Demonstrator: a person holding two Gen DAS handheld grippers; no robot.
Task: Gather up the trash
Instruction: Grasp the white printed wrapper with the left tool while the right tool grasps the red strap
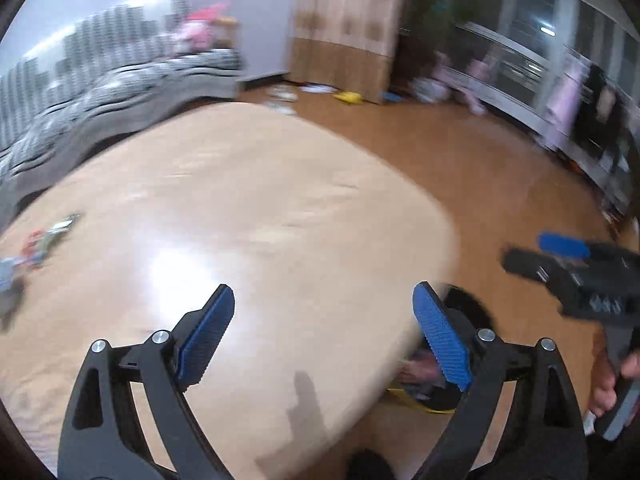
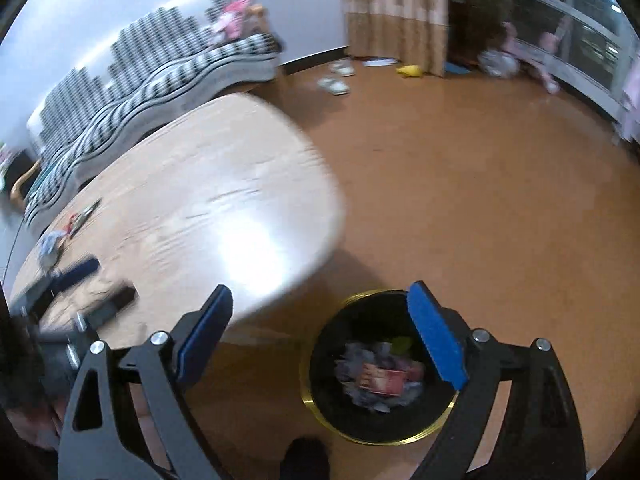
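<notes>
jaws of both grippers spread wide, nothing held | right gripper (image 2: 320,336) poised above bin (image 2: 320,412) at 6 o'clock, trash (image 2: 380,380) seen inside | remaining scraps (image 1: 48,236) left on counter (image 1: 260,208) at 9 o'clock, judged next for left gripper (image 1: 324,336)

Floor (image 2: 460,200): brown, smooth, slightly glossy. Wooden table (image 2: 208,184), pale, rounded corner, bright glare patch on top. Striped black-and-white sofa (image 2: 132,80) behind the table, against a plain pale wall (image 2: 120,0). Beige curtain (image 2: 394,12) with a darker lower band, hanging to the floor. Large window (image 2: 592,48) at right, dark outside. Frames motion-blurred
</notes>
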